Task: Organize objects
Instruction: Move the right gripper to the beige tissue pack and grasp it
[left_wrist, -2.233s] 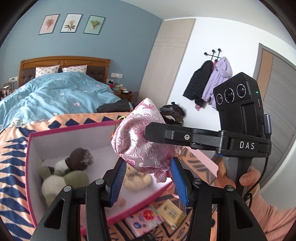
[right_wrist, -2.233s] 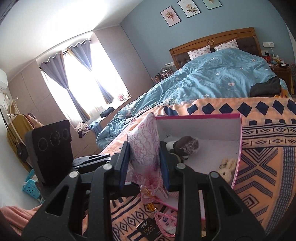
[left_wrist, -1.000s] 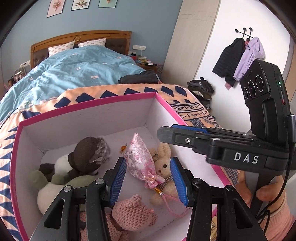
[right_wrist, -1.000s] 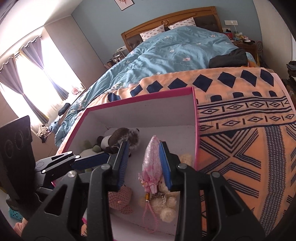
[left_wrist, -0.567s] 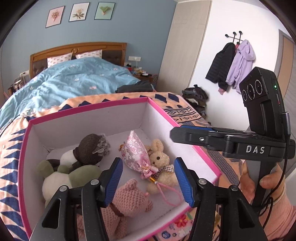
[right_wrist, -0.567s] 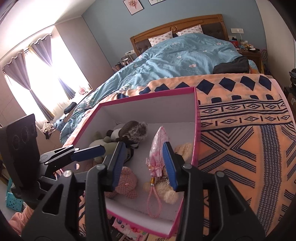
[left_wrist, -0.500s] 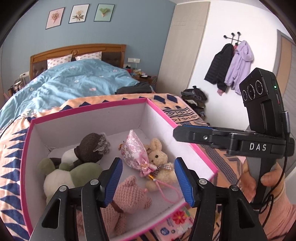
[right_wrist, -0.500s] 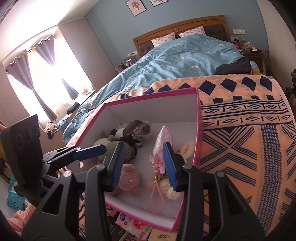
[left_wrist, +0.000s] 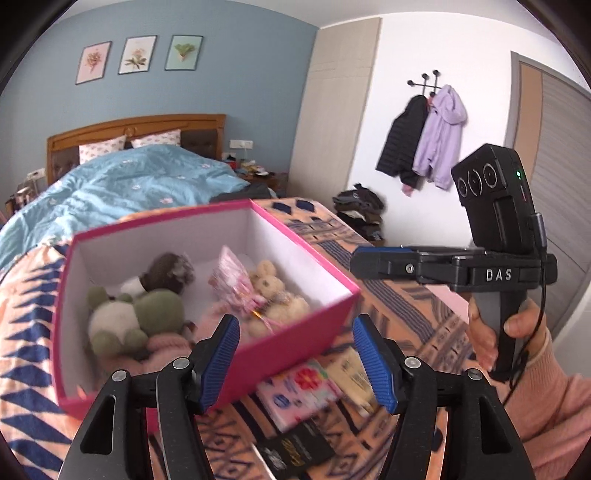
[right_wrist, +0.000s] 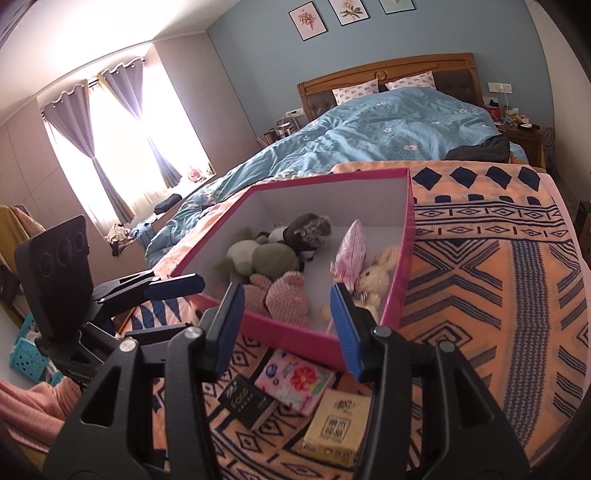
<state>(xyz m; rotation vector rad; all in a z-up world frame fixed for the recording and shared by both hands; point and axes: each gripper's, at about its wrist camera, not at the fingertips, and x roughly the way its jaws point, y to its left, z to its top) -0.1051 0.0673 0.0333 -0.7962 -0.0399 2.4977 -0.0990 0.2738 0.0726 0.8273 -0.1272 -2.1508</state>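
A pink box (left_wrist: 314, 338) (right_wrist: 288, 326) with white inside walls stands on the patterned blanket. In it lie a pink satin pouch (left_wrist: 232, 282) (right_wrist: 352, 249), a beige bunny (right_wrist: 376, 273), a green and white plush (right_wrist: 258, 258), a brown plush (right_wrist: 306, 230) and a pink knitted plush (right_wrist: 284, 295). My left gripper (left_wrist: 295, 363) is open and empty, just in front of the box. My right gripper (right_wrist: 288, 328) is open and empty above the box's near wall. The right gripper also shows in the left wrist view (left_wrist: 373, 264).
In front of the box lie a flowered tissue pack (right_wrist: 295, 382), a black packet (right_wrist: 245, 404) and a yellow packet (right_wrist: 338, 424). The orange and navy blanket (right_wrist: 480, 295) spreads to the right. A bed with a blue duvet (right_wrist: 369, 144) lies behind.
The right gripper carried the pink pouch into the box, opened and let it go. Both grippers have since drawn back toward the front of the box.
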